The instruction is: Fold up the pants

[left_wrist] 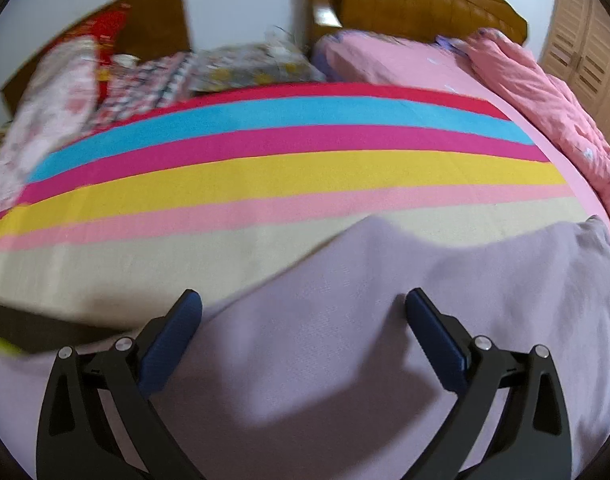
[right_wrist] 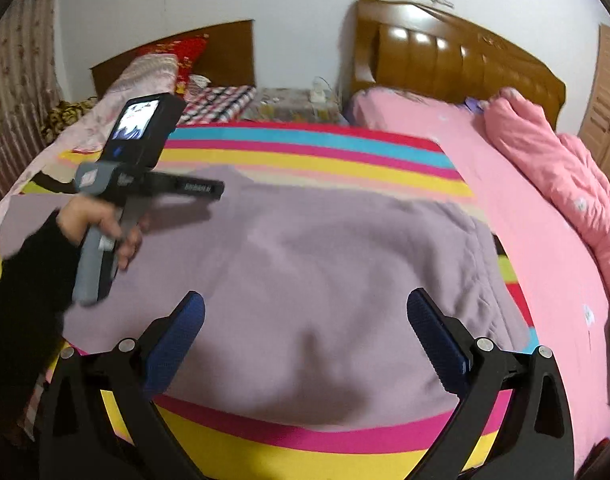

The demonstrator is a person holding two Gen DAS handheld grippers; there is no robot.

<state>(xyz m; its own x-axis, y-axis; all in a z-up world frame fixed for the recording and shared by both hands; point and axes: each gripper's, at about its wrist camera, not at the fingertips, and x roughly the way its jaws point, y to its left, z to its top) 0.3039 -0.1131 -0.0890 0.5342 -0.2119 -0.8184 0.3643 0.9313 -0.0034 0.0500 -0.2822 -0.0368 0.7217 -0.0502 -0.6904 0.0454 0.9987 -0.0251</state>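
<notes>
- Bedroom: striped blanket [right_wrist: 305, 148] over bed, padded brown headboard [right_wrist: 445, 60] and rumpled pink quilt [right_wrist: 565, 176] far right of right gripper.
- Pants [right_wrist: 305, 280]: lilac, soft fleecy knit, folded flat, wrinkled, lying on blanket under both grippers.
- Left gripper [left_wrist: 303, 304]: jaws wide apart, nothing between, hovering above pants.
- Right gripper [right_wrist: 305, 306]: jaws wide apart, empty, above pants.
- Left hand [right_wrist: 105, 220], black sleeve, grips grey handle.

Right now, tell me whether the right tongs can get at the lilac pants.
Probably yes. The right tongs stand open and empty above the lilac pants, which lie flat on the striped blanket; nothing covers the cloth below them.
</notes>
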